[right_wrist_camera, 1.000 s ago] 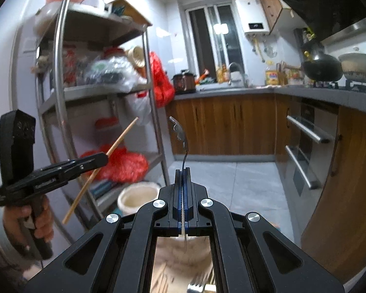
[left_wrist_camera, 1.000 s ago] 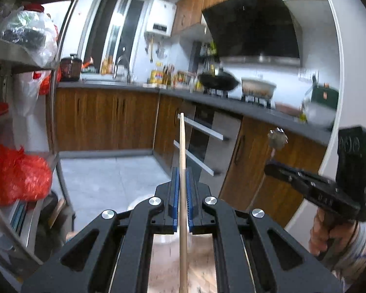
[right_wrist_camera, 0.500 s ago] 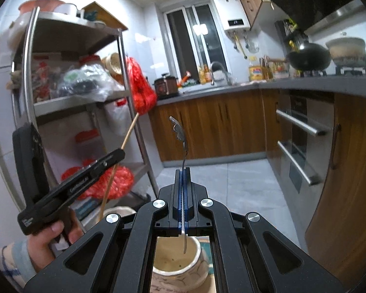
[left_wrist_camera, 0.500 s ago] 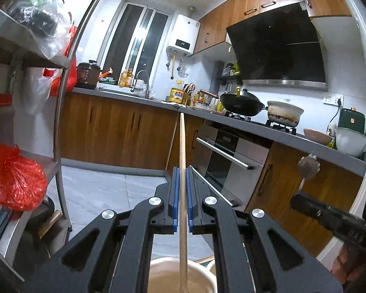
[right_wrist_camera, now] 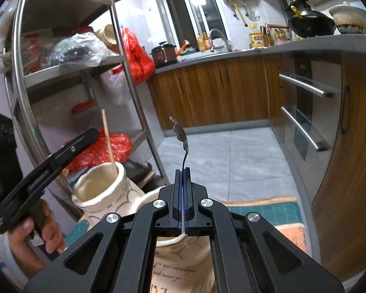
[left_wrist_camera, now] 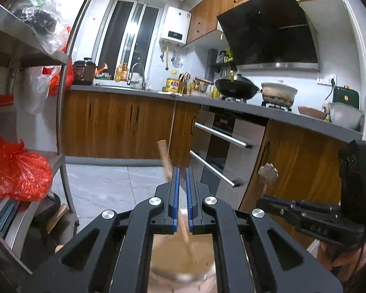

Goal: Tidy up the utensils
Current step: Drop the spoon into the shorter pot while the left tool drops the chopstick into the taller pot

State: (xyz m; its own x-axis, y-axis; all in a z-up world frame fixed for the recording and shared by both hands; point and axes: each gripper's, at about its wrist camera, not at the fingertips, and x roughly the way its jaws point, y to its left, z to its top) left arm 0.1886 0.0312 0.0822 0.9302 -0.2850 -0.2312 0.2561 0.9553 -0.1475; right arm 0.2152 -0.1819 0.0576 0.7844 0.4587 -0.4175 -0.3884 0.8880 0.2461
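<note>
In the left wrist view my left gripper (left_wrist_camera: 181, 171) stands slightly open. A wooden chopstick (left_wrist_camera: 164, 156) leans blurred beyond its fingers, not between the pads. The chopstick's lower end is in a cream jar (left_wrist_camera: 183, 258) just below. In the right wrist view the chopstick (right_wrist_camera: 107, 141) stands in that line-patterned jar (right_wrist_camera: 102, 195), just off the left gripper (right_wrist_camera: 94, 131). My right gripper (right_wrist_camera: 183, 171) is shut on a thin metal utensil (right_wrist_camera: 179, 134), which points its decorated handle end up. A second cream jar (right_wrist_camera: 183, 263) with script writing stands below it. The utensil (left_wrist_camera: 268, 171) and right gripper (left_wrist_camera: 263, 201) also show at the right.
A steel shelf rack (right_wrist_camera: 124, 78) holding red bags (right_wrist_camera: 102, 149) stands at the left. Wooden cabinets and an oven with bar handles (right_wrist_camera: 305, 88) run along the right. The jars stand on a patterned mat (right_wrist_camera: 268, 207). A hand (right_wrist_camera: 44, 229) holds the left gripper's grip.
Both grippers have come down over the jars. The chopstick, clamped straight in the left gripper before, has slipped out and now leans in the jar. The right gripper still holds the utensil.
</note>
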